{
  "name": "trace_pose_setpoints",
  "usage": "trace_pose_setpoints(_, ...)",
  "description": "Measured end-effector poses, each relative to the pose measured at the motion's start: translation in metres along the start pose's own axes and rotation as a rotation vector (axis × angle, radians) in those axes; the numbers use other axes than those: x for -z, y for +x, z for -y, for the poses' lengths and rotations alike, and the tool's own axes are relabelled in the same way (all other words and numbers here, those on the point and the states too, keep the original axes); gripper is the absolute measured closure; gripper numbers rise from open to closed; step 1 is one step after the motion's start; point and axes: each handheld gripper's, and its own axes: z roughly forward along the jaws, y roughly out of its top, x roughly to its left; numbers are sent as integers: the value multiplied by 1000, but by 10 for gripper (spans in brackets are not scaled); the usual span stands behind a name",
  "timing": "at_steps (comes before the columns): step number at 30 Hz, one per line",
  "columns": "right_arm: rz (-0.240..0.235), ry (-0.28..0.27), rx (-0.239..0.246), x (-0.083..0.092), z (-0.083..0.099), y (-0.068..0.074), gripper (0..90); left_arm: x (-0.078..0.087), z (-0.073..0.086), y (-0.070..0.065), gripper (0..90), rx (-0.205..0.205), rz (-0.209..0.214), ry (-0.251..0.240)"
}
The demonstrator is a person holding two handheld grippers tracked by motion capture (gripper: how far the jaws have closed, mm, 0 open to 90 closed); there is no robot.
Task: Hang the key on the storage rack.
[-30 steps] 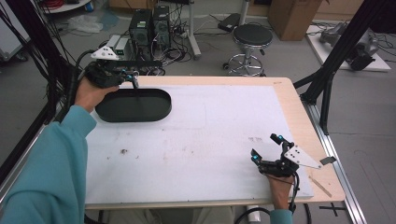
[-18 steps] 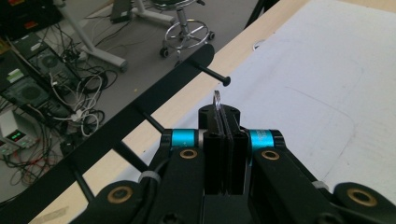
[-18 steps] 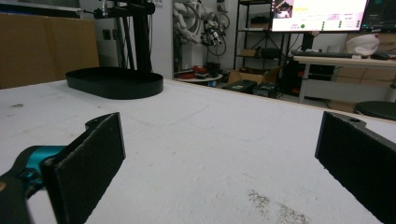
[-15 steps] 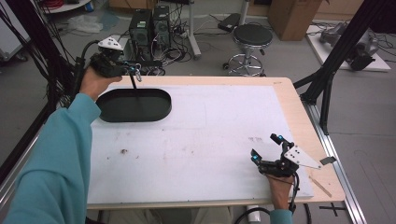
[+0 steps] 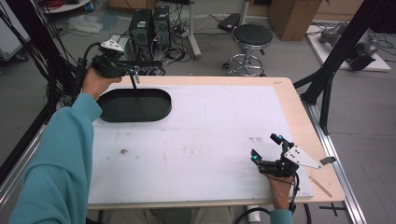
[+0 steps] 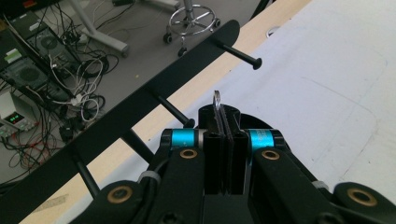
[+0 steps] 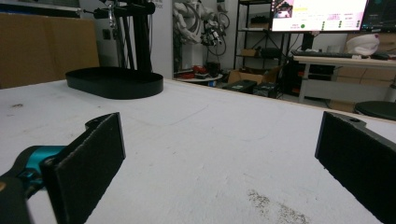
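My left hand-held gripper point(image 6: 223, 122) sits above the tabletop's point(image 5: 224, 135) far-left corner, jaws pinched on a small metal ring point(image 6: 216, 99), mostly hidden btwn the pads. Black peg rack point(image 6: 121, 121) just beyond. Oval tray point(image 5: 134, 105) below. Right hand-held gripper point(image 5: 267, 148) rests agape near the near-right corner.

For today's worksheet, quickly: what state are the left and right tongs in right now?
Left tongs: closed on a thin silver metal ring.
Right tongs: open, holding nothing.
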Motion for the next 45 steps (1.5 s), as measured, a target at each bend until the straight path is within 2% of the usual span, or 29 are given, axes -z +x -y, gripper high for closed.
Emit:
trace_pose_setpoints(17, 0, 2, -3, 0, 0, 0, 8, -4, 4, 8, 881, 14, -12, 13)
trace_pose_setpoints(22, 0, 2, -3, 0, 0, 0, 8, -6, 6, 10, 881, 21, -27, 21)
trace_pose_setpoints(32, 0, 2, -3, 0, 0, 0, 8, -9, 5, 11, 881, 32, -57, 6)
trace_pose_setpoints(38, 1, 0, -1, 0, 0, 0, 8, -12, 5, 12, 880, 58, -73, -1)
trace_pose_setpoints(43, 2, 0, 2, 0, 0, 1, 8, -14, 4, 11, 873, 72, -102, -12)
trace_pose_setpoints(44, 3, 0, 1, 0, 0, 1, 8, -15, 4, 11, 858, 76, -117, -18)
trace_pose_setpoints(45, 2, 0, 4, 0, 0, 0, 8, -14, 4, 12, 800, 91, -124, -27)
